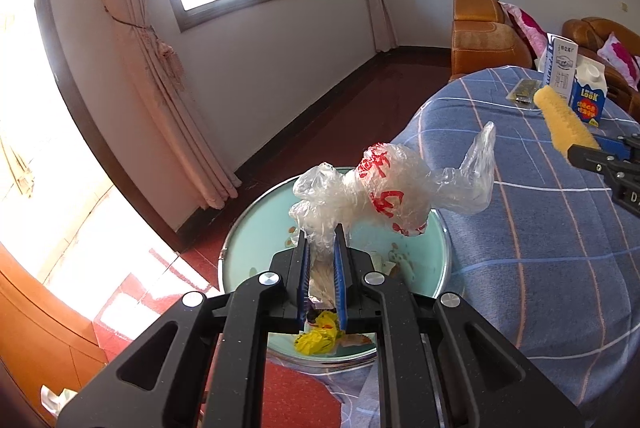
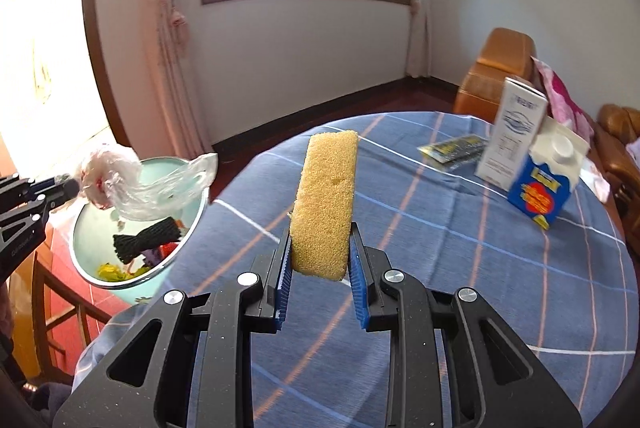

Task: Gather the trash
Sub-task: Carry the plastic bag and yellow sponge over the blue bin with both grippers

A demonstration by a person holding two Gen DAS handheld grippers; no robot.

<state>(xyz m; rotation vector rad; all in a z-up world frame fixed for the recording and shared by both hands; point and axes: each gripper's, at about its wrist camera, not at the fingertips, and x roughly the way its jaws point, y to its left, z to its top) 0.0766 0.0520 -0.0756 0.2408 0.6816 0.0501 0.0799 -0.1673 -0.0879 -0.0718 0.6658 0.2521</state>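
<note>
My left gripper [image 1: 322, 240] is shut on a crumpled clear plastic bag [image 1: 384, 187] with red print, which hangs right above the pale green trash bin [image 1: 256, 224]. The bin holds yellow wrappers, black netting and scraps. My right gripper [image 2: 320, 240] is shut on an upright yellow sponge [image 2: 326, 199], over the blue checked tablecloth [image 2: 460, 256]. In the left wrist view the sponge [image 1: 564, 119] and the right gripper [image 1: 592, 151] show at the right edge. In the right wrist view the bag [image 2: 132, 183], the left gripper [image 2: 68, 189] and the bin [image 2: 140, 284] sit at the left.
On the table's far side stand a tall white carton [image 2: 512, 131], a tilted blue milk carton [image 2: 548, 179] and a flat dark packet [image 2: 452, 147]. Orange sofas [image 1: 480, 31] with pink cushions lie beyond. Red floor [image 1: 340, 107] and curtains [image 1: 160, 67] surround the bin.
</note>
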